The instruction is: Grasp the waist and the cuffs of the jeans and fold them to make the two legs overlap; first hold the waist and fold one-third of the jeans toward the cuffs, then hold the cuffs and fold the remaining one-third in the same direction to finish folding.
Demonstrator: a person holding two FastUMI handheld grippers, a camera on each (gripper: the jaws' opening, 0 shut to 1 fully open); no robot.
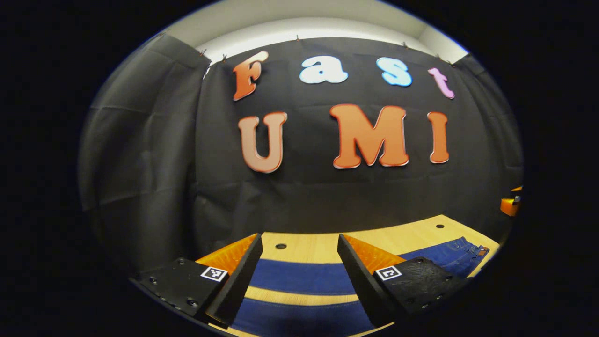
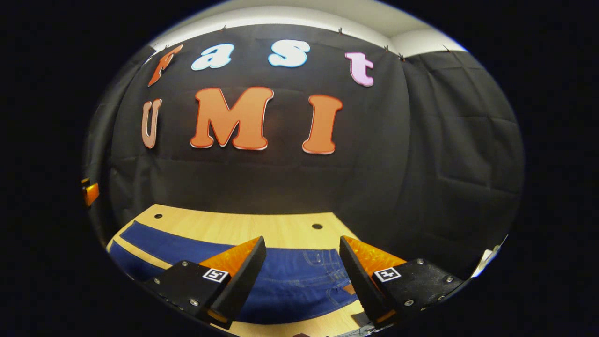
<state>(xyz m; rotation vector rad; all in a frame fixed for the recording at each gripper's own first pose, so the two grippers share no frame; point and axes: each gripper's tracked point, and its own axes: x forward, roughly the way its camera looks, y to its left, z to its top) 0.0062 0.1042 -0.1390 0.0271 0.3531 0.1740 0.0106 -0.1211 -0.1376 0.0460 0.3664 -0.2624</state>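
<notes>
Dark blue jeans lie flat on a light wooden table. In the left gripper view their two legs (image 1: 299,277) run side by side with a strip of table between them, and the waist (image 1: 468,252) shows at the far right. My left gripper (image 1: 299,243) hovers above the legs, open, nothing between its fingers. In the right gripper view the waist and pockets (image 2: 304,276) lie just below my right gripper (image 2: 303,245), which is open and holds nothing. The legs (image 2: 164,243) stretch away to the left.
The wooden table (image 1: 309,245) has small round holes (image 2: 317,226) near its far edge, right against the black cloth wall. An orange part of the other gripper (image 1: 510,205) shows at the far right of the left gripper view and another (image 2: 90,192) at the far left of the right.
</notes>
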